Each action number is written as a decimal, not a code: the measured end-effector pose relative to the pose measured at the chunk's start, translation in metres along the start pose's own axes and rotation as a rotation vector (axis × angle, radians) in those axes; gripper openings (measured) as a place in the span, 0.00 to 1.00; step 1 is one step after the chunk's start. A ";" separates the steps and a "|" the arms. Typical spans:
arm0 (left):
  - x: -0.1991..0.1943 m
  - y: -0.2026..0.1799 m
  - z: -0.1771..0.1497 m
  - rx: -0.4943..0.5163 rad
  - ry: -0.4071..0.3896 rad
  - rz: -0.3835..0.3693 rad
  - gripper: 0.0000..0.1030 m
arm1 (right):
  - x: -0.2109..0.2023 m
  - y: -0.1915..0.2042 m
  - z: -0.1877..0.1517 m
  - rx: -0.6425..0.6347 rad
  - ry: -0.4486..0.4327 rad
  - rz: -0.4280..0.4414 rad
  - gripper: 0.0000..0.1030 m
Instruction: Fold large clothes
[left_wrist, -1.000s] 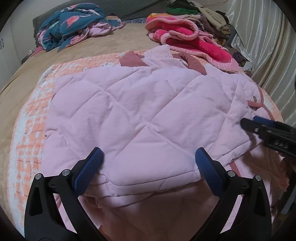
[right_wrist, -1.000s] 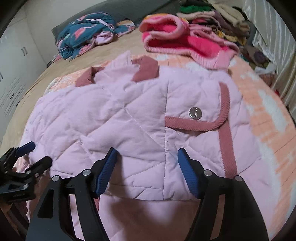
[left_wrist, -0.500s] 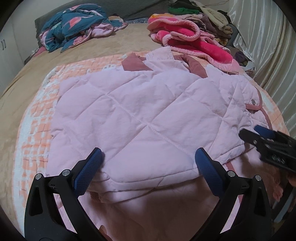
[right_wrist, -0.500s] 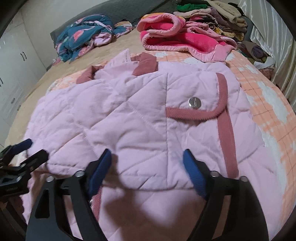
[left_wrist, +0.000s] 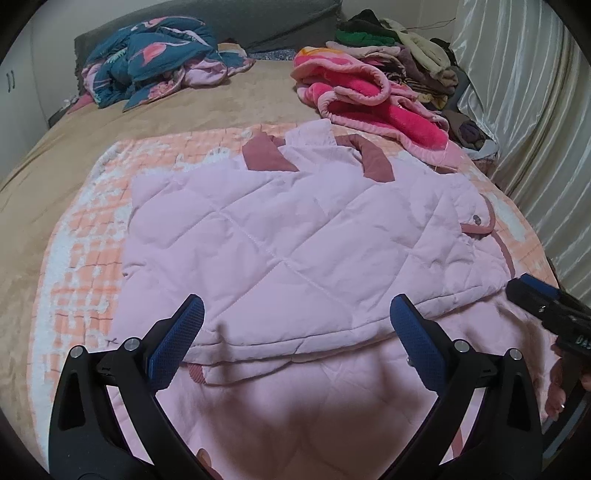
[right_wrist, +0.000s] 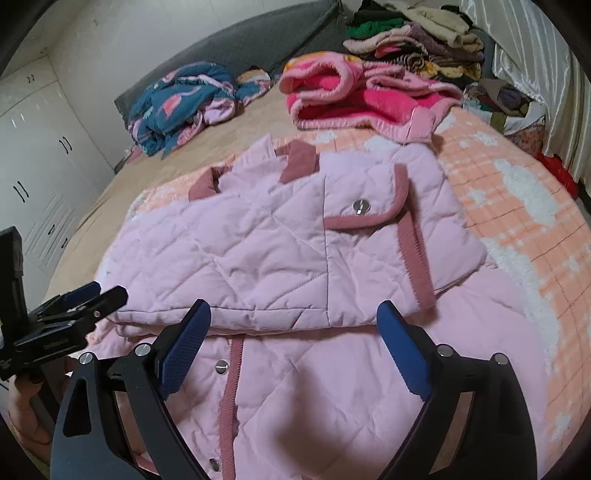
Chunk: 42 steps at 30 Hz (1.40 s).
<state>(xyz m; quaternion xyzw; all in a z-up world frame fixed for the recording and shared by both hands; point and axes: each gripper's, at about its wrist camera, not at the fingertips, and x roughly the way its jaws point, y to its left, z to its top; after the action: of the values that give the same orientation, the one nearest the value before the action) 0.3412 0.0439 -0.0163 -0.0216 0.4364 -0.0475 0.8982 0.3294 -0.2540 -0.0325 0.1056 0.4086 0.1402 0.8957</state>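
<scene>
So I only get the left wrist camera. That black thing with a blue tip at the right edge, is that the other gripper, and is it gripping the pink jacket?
Observer: Yes, that is the right gripper. Its own camera shows its jaws opening with nothing pinched between them; the pink jacket just lies on the bed beyond them.
Operator: Does the jacket fasten somehow? I can only see one stud on a pocket.
Observer: The right wrist view shows a metal snap button on the lower layer, beside a ribbed dark pink strip that runs down the front below the folded edge.
</scene>
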 end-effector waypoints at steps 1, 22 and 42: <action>-0.002 -0.001 0.000 0.002 -0.001 -0.001 0.92 | -0.005 0.001 0.000 -0.007 -0.011 -0.013 0.88; -0.072 -0.013 -0.009 -0.001 -0.121 -0.032 0.92 | -0.092 0.006 -0.013 -0.046 -0.146 -0.014 0.93; -0.143 -0.034 -0.028 0.003 -0.199 -0.039 0.92 | -0.165 0.018 -0.027 -0.074 -0.223 0.021 0.96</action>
<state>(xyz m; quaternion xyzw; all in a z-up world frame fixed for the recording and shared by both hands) 0.2293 0.0251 0.0810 -0.0336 0.3447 -0.0633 0.9360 0.2028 -0.2911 0.0717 0.0915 0.2998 0.1521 0.9373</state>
